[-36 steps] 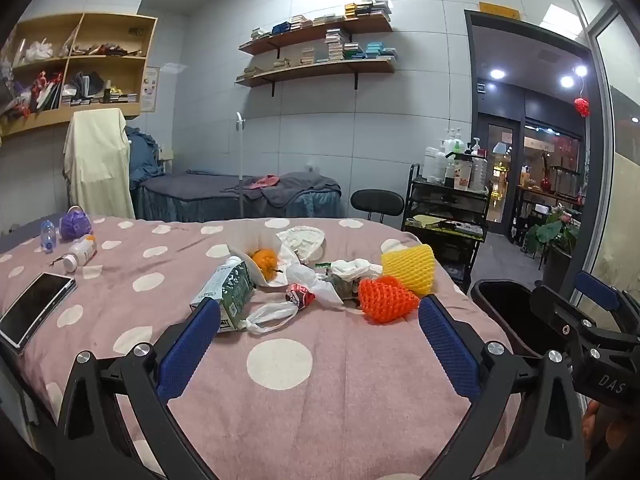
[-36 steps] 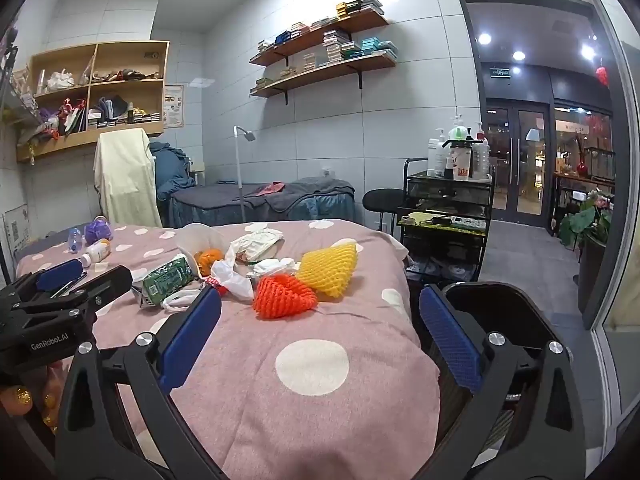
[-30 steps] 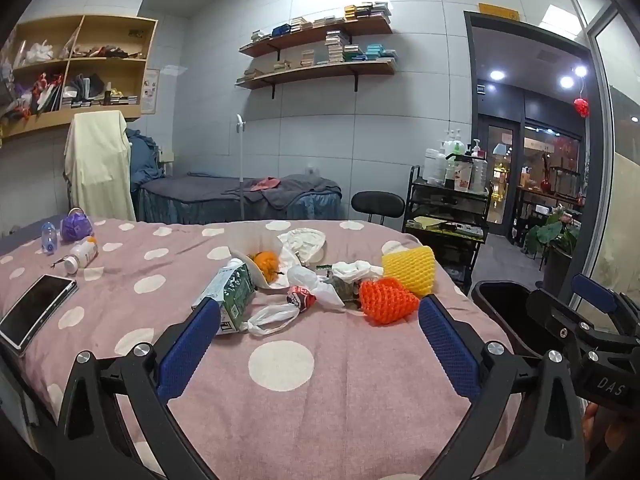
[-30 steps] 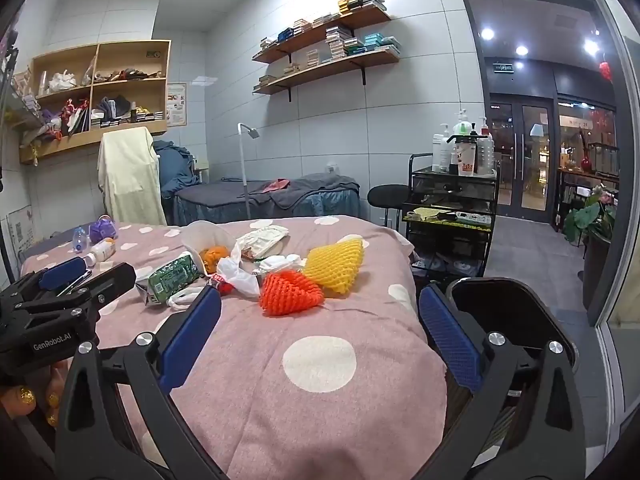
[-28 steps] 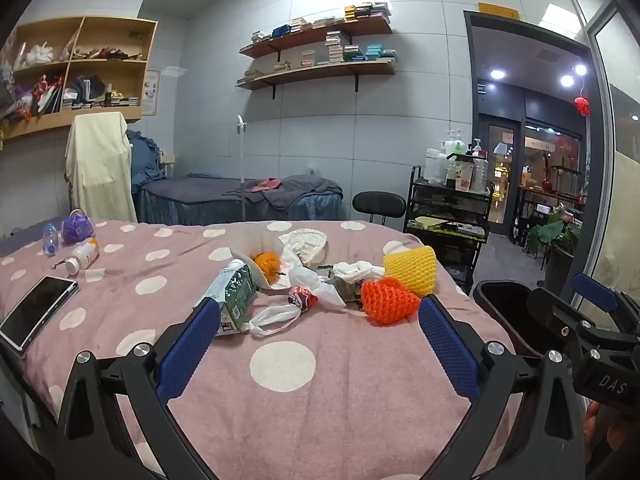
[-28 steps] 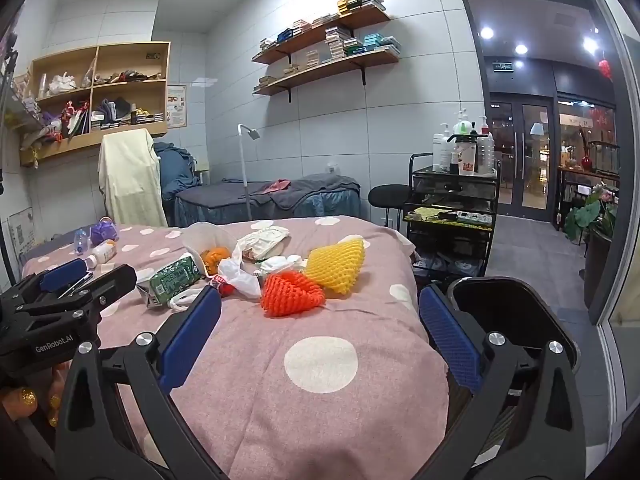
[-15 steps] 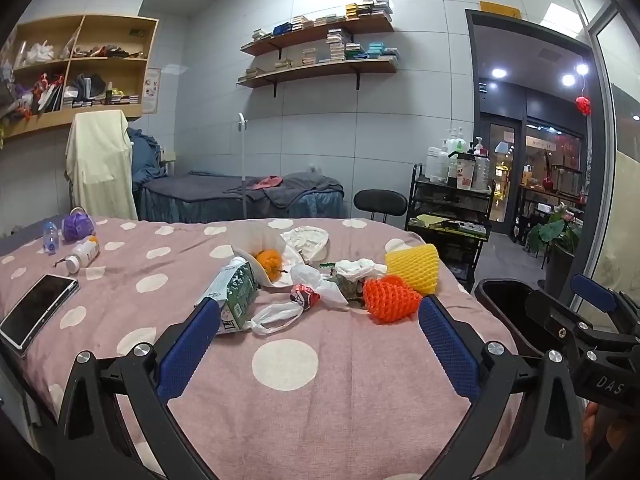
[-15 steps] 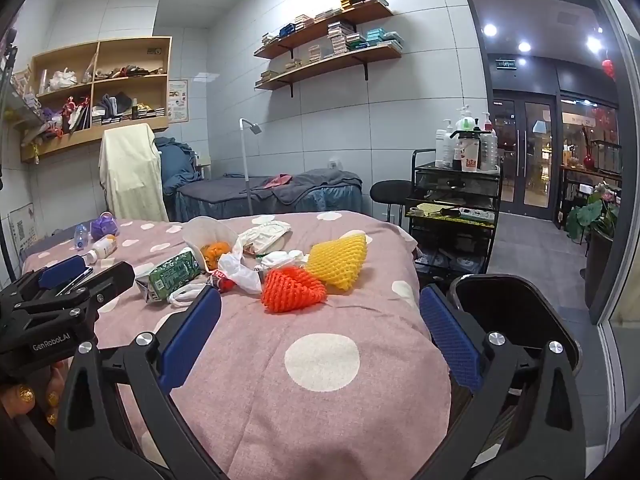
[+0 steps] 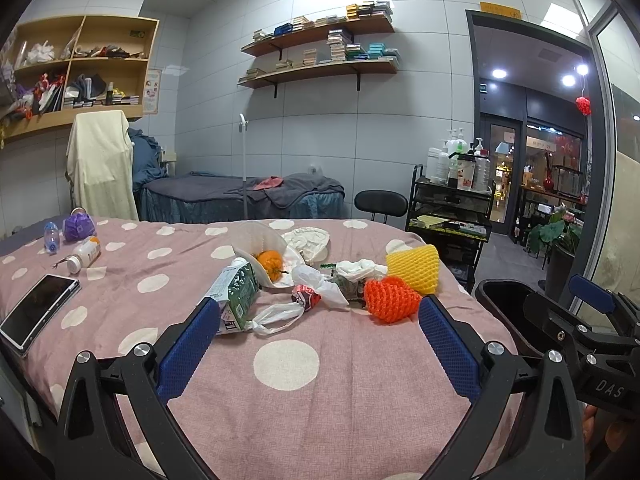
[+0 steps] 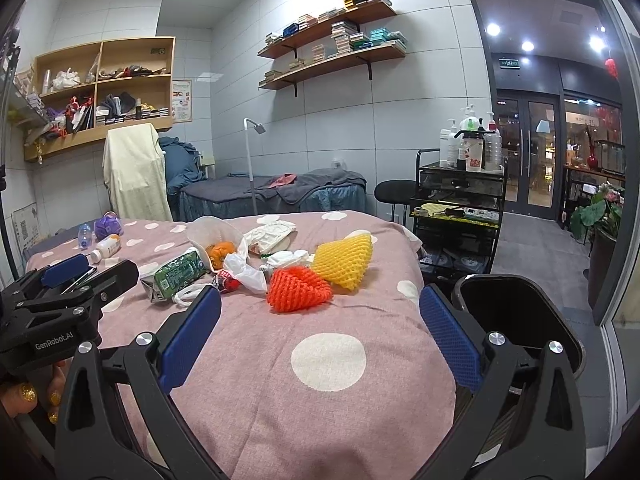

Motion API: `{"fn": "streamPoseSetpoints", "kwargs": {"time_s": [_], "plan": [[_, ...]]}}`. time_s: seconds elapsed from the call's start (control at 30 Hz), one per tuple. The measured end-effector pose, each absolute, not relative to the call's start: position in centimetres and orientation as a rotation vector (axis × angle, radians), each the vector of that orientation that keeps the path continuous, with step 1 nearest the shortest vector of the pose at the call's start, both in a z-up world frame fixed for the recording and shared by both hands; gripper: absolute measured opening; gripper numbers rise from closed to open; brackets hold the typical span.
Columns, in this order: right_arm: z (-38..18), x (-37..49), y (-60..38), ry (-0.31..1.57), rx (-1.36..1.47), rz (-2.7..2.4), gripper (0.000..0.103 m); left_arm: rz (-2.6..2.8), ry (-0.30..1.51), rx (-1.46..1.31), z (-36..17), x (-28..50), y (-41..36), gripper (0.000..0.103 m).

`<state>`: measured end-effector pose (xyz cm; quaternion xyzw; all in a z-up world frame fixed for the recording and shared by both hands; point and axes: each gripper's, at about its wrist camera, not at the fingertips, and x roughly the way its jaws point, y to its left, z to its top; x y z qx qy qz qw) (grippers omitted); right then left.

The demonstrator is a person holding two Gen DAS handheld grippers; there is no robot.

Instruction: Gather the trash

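A heap of trash lies mid-table on the pink dotted cloth point(image 9: 304, 400): a green carton point(image 9: 236, 296), a white plastic bag point(image 9: 276, 314), an orange foam net point(image 9: 390, 298), a yellow foam net point(image 9: 414, 262) and crumpled paper point(image 9: 306, 240). My left gripper point(image 9: 318, 346) hovers open near the front edge, short of the heap. My right gripper point(image 10: 320, 336) is also open, with the orange foam net point(image 10: 298, 288) and yellow foam net point(image 10: 344, 258) ahead of it. A black bin point(image 10: 516, 312) stands off the table's right edge.
A phone point(image 9: 36, 310), a pill bottle point(image 9: 84, 254), a small blue bottle point(image 9: 51, 236) and a purple item point(image 9: 78, 226) lie at the table's left. A black trolley point(image 10: 460, 208) with bottles, a stool point(image 10: 394, 194) and a massage bed point(image 10: 276, 194) stand behind.
Both grippers have drifted slightly forward and to the left, so the heap sits a little closer and more to the right. Nothing was picked up.
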<state>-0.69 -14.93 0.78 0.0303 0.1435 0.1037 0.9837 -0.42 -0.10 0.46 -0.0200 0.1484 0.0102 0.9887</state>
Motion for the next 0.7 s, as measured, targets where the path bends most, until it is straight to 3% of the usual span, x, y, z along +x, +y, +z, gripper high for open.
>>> {"fn": "streamPoseSetpoints", "kwargs": {"time_s": [0.7], "plan": [[0.9,-0.7,-15.0,0.292,0.076,0.213,0.098,0.032,0.304,-0.05,-0.9,-0.3,1.0,0.097]]}}
